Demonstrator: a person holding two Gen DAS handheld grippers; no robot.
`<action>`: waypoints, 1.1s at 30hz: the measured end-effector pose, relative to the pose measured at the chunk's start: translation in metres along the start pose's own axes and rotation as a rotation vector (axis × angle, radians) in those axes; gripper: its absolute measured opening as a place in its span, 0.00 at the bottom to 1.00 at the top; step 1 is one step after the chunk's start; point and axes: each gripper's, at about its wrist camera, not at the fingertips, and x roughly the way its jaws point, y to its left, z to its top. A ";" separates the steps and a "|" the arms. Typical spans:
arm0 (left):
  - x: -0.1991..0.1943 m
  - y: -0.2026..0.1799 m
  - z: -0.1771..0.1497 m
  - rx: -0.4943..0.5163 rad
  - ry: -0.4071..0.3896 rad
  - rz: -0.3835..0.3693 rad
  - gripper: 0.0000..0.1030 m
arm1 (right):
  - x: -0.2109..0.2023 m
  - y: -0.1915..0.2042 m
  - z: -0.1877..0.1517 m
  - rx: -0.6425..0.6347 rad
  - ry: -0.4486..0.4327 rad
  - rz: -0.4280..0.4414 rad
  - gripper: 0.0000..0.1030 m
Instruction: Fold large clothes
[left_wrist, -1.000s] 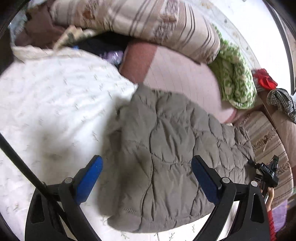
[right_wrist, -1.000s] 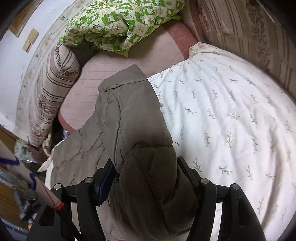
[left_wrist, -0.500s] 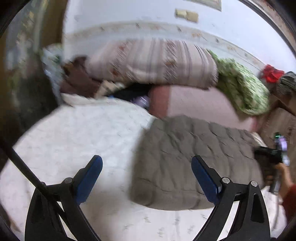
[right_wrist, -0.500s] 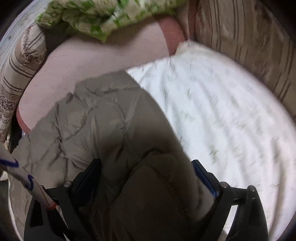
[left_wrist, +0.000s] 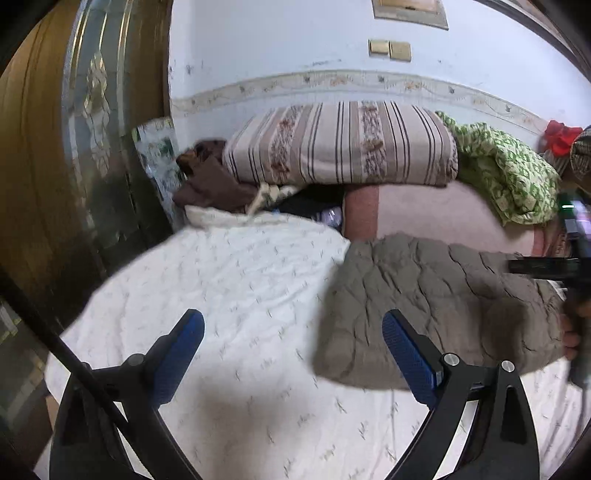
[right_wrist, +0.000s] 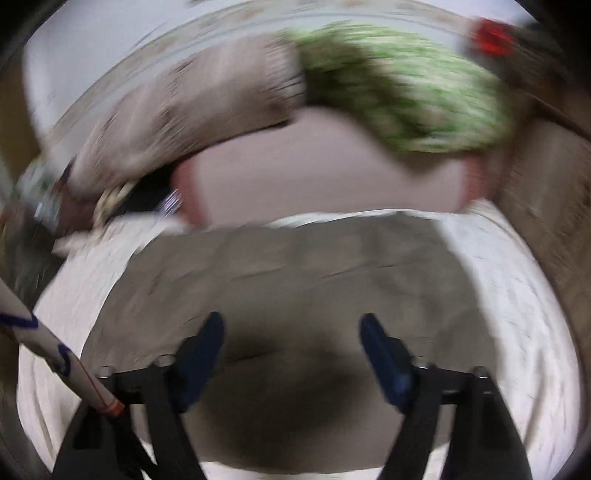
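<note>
Two grippers angled down over the folded jacket (left_wrist: 436, 302), left gripper (left_wrist: 293, 354) spread empty, right gripper (right_wrist: 291, 354) seemingly parted, just narrowing, blurred

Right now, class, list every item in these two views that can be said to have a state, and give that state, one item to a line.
Quilted jacket: folded into a flat bundle, lying on the white bedspread.
Left gripper: open, nothing between its fingers.
Right gripper: open, above the jacket, its jaws just closing somewhat, nothing between them.
Striped quilt: folded, stacked by the wall.
Green patterned blanket: bunched up.
</note>
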 end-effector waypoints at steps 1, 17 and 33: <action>0.000 0.001 -0.002 -0.014 0.012 -0.012 0.94 | 0.013 0.016 -0.001 -0.014 0.014 0.021 0.70; -0.032 0.026 0.001 -0.135 -0.190 0.131 0.94 | 0.097 0.049 0.009 -0.051 0.030 -0.154 0.81; -0.068 -0.049 -0.016 0.027 -0.086 -0.030 0.97 | -0.092 -0.013 -0.179 0.096 -0.069 -0.091 0.82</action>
